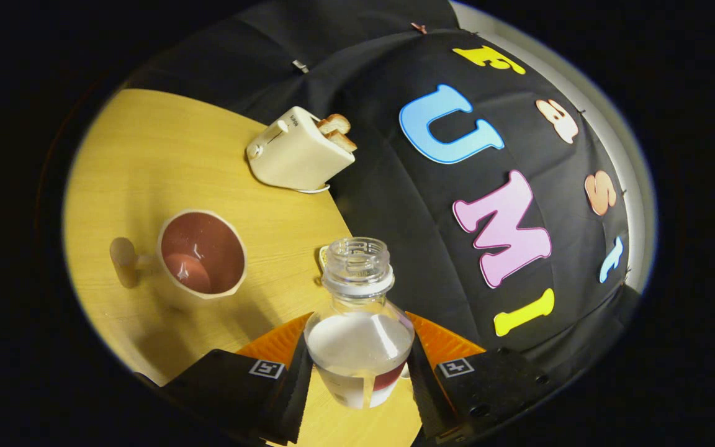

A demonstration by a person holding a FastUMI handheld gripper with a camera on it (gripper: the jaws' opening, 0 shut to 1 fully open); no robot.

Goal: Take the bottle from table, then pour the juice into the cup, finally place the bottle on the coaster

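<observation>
We look from the camera riding on the hand-held gripper [357, 379], rolled to one side, facing forward along its fingers [298, 379] and down onto the table [146, 161], very near the bottle [358, 323] they clamp, booth wall beyond.

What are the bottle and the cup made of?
Bottle, gripped between the jaws: looks like clear plastic, since you see liquid through it and its neck is threaded. Cup: probably glazed ceramic, thick-rimmed with a glossy glint inside.
</observation>
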